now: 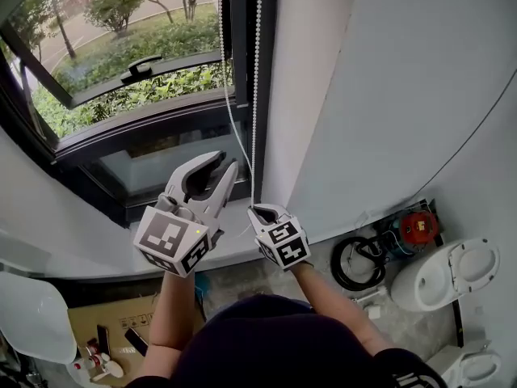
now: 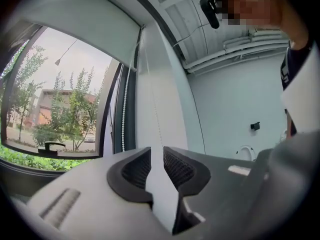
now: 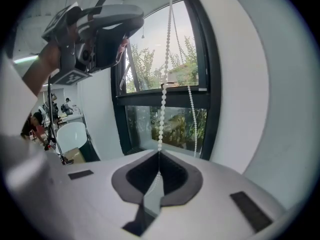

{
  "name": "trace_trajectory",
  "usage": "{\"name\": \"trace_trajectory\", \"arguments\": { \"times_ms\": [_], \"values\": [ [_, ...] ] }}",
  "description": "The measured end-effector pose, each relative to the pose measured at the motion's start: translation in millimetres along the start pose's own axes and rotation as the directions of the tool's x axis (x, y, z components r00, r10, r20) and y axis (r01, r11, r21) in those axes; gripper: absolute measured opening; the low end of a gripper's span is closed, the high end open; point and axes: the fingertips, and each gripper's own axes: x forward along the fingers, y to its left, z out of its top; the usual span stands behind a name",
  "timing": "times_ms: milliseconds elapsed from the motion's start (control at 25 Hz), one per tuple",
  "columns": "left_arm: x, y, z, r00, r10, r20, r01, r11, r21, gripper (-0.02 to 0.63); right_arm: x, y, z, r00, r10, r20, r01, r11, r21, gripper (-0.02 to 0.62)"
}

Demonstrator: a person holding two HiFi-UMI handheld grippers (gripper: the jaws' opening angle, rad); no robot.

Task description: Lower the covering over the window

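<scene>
- Nearest me, my right gripper (image 1: 260, 210) has its jaws pinched together on the white beaded pull chain (image 1: 255, 95).
- My left gripper (image 1: 224, 162) stands half apart, empty, just beside that chain.
- I see the pale grey roller blind (image 2: 85, 29) covering only the top of the black-framed window (image 1: 161, 124).

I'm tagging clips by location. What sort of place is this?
Probably an unfinished indoor workspace: loose toilet bowls stand on the floor beside a coiled black hose, and a tall window with a bead chain looks onto trees.
</scene>
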Motion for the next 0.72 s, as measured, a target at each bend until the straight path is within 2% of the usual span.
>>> {"name": "trace_trajectory", "arguments": {
  "times_ms": [240,640,720],
  "values": [
    [30,-14,9,0.998,-0.057,-0.015,0.058,0.996,0.060,0.080,0,0,0,1.000,-0.006,-0.001,0.006,1.000,-0.008,0.014],
    [58,-12,2,0.997,-0.055,-0.055,0.057,0.998,0.029,0.078,0,7,1,1.000,-0.001,0.000,0.001,0.999,-0.042,0.014],
    [59,-12,-1,0.997,-0.049,-0.052,0.051,0.998,0.033,0.040,0,8,0,1.000,0.001,0.001,-0.001,0.999,-0.044,0.014]
  ]
}}
